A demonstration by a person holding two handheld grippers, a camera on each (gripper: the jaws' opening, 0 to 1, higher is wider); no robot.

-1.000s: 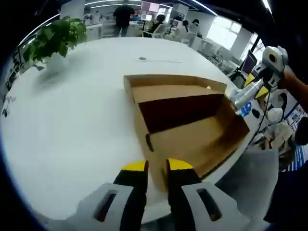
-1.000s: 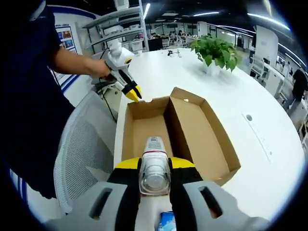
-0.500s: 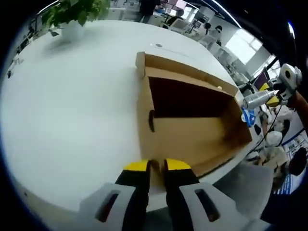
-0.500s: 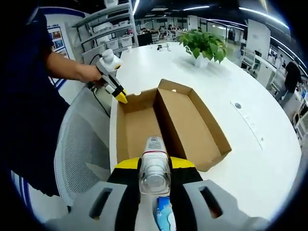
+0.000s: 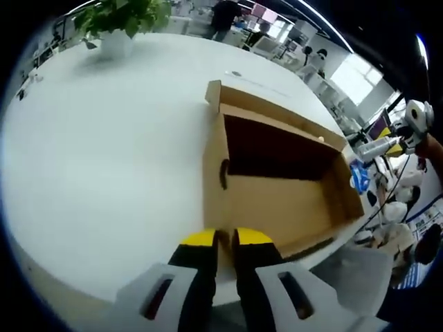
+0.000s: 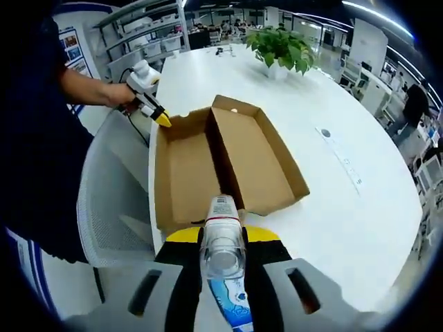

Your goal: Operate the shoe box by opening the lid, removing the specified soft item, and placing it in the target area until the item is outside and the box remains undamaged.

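The brown cardboard shoe box [image 6: 185, 173] lies open on the white table [image 6: 332, 207], its lid [image 6: 252, 162] folded flat beside it, and both halves look empty. In the left gripper view the box [image 5: 277, 200] stretches away from my left gripper [image 5: 225, 238], whose jaws pinch the box's near corner wall. From the right gripper view, the left gripper [image 6: 163, 122] sits at the box's far corner. My right gripper [image 6: 223, 234] is shut on a clear soft bottle [image 6: 223, 242] with a blue-and-white label, held above the table edge in front of the box. That right gripper [image 5: 389, 140] with its bottle [image 5: 370, 146] hovers past the box's far end.
A potted plant [image 6: 280, 45] stands at the table's far side. A grey mesh chair [image 6: 114, 207] is against the table edge by the box. A person's arm in a dark sleeve [image 6: 41, 124] holds the left gripper. A round socket [image 6: 325, 133] is set into the tabletop.
The right gripper has drawn back from the box with the bottle, which now hangs in front of the box. The left gripper has closed in on the box's corner wall.
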